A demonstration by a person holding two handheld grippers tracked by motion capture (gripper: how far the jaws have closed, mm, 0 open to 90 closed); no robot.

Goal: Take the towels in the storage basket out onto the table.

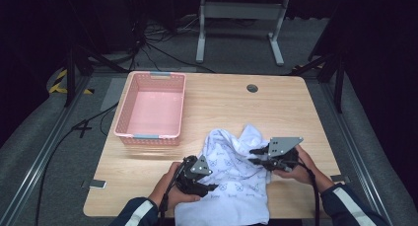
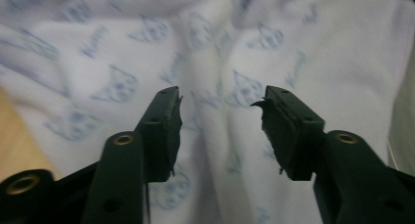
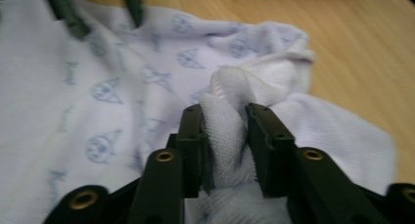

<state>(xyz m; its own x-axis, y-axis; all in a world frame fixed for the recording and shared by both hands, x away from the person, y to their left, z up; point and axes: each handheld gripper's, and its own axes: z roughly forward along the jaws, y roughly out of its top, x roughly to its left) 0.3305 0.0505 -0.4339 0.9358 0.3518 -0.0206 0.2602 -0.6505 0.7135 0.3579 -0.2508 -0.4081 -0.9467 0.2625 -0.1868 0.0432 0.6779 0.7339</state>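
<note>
A white cloth [image 1: 231, 181] printed with small blue figures lies crumpled at the table's near edge, part of it hanging over the front. My right gripper [image 1: 255, 156] is at the cloth's right side, and in the right gripper view its jaws [image 3: 224, 121] are shut on a bunched fold of the cloth [image 3: 225, 101]. My left gripper [image 1: 213, 186] rests over the cloth's left part. In the left gripper view it [image 2: 222, 99] stands open above the printed cloth [image 2: 220, 57], with nothing between its fingers.
An empty pink basket [image 1: 123, 127] stands on the left half of the wooden table [image 1: 236, 102]. A round cable hole [image 1: 252, 88] sits near the far edge. Beyond the table are a white frame's legs and cables on the floor.
</note>
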